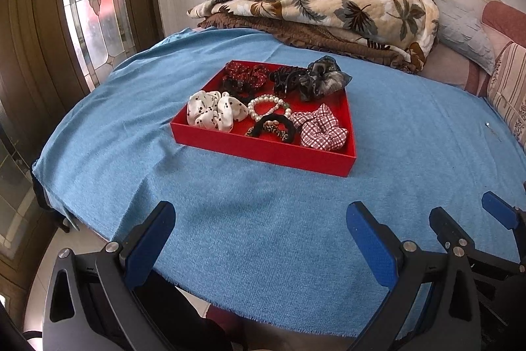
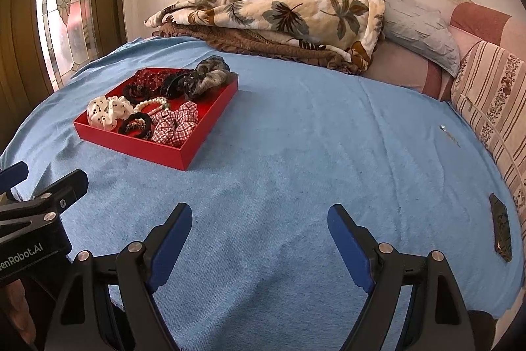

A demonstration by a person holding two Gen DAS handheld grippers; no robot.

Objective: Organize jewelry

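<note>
A red tray (image 1: 263, 150) (image 2: 131, 140) lies on the blue cloth. It holds a white dotted scrunchie (image 1: 213, 111), a pearl bracelet (image 1: 266, 106), a red checked scrunchie (image 1: 320, 127), a black hair tie (image 1: 273, 127), a red dotted scrunchie (image 1: 245, 74), a black claw clip (image 1: 289, 79) and a grey sheer scrunchie (image 1: 323, 78). My left gripper (image 1: 259, 219) is open and empty, well short of the tray. My right gripper (image 2: 259, 219) is open and empty, to the right of the tray. It also shows at the right edge of the left wrist view (image 1: 466, 216).
The blue cloth (image 2: 312, 137) covers a bed. A leaf-print quilt (image 2: 279, 12) is piled at the back. Pillows (image 2: 486, 94) line the right side. A dark flat object (image 2: 501, 227) and a small shiny item (image 2: 442, 127) lie at the right. A glass door (image 1: 88, 5) stands left.
</note>
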